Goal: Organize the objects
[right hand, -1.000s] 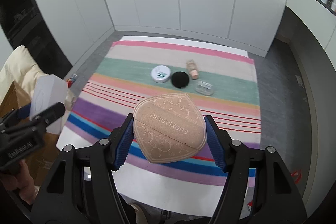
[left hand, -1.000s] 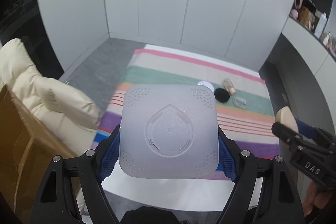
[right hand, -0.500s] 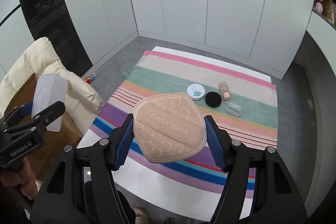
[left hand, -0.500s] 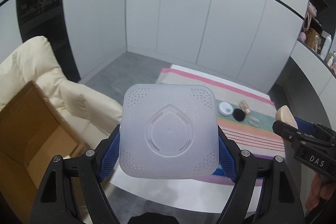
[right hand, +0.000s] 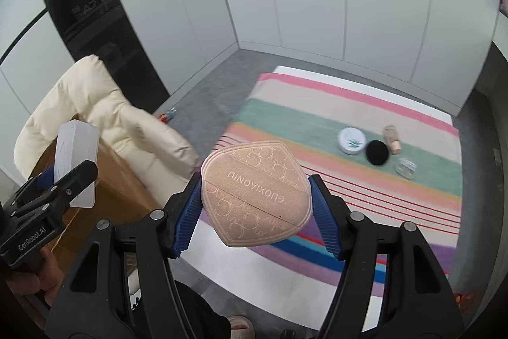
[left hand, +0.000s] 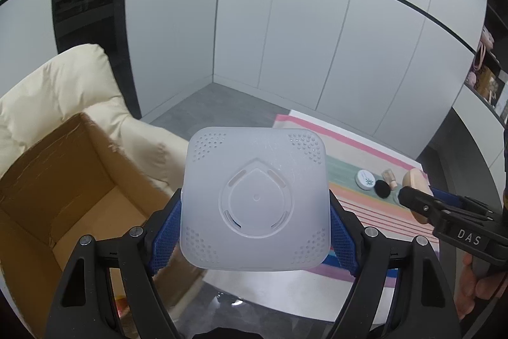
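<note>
My left gripper (left hand: 255, 221) is shut on a white square plastic box (left hand: 254, 199) and holds it in the air beside an open cardboard box (left hand: 63, 189). My right gripper (right hand: 255, 208) is shut on a tan powder puff (right hand: 254, 193) marked GUOXIAONIU, held above the striped rug (right hand: 317, 123). On the rug lie a white round jar (right hand: 350, 141), a black round puff (right hand: 377, 152), a small beige bottle (right hand: 392, 138) and a clear case (right hand: 406, 169). The white box also shows in the right wrist view (right hand: 74, 161), and the tan puff in the left wrist view (left hand: 416, 180).
The cardboard box rests on a cream padded armchair (left hand: 54, 91), left of the rug. White cabinet walls (left hand: 285, 37) close the room behind. A shelf with small items (left hand: 485, 78) runs along the right. Grey floor (right hand: 203, 94) lies between chair and rug.
Both grippers have swung left and up, away from the rug and toward the armchair and cardboard box. The box's open inside has come into the left wrist view. Both grips are unchanged.
</note>
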Demonstrator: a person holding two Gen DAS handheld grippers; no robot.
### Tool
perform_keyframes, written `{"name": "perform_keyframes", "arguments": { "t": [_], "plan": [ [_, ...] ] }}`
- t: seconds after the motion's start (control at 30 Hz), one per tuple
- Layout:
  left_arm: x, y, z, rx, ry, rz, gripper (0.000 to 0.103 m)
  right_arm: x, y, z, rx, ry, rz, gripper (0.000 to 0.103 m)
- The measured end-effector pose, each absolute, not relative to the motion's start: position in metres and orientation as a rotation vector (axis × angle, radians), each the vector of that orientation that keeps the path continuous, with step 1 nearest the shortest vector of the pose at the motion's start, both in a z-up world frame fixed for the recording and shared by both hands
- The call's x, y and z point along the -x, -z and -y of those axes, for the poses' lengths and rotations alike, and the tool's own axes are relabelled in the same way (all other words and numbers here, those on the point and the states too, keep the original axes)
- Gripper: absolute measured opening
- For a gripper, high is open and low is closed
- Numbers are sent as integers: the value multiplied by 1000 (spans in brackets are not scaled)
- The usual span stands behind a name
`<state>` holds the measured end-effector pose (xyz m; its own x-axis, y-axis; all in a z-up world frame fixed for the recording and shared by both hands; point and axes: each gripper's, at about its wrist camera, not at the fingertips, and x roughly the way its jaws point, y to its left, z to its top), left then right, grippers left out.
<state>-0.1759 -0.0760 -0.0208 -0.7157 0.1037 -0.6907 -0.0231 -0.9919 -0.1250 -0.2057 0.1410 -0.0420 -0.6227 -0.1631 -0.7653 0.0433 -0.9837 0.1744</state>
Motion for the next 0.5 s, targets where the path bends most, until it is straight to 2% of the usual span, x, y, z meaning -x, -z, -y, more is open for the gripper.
{"name": "perform_keyframes", "arguments": {
  "t": [0.5],
  "plan": [
    [149,15,166,1174,-3002,260,82,219,34,-45,-1226,2611,97,68]
  ]
}}
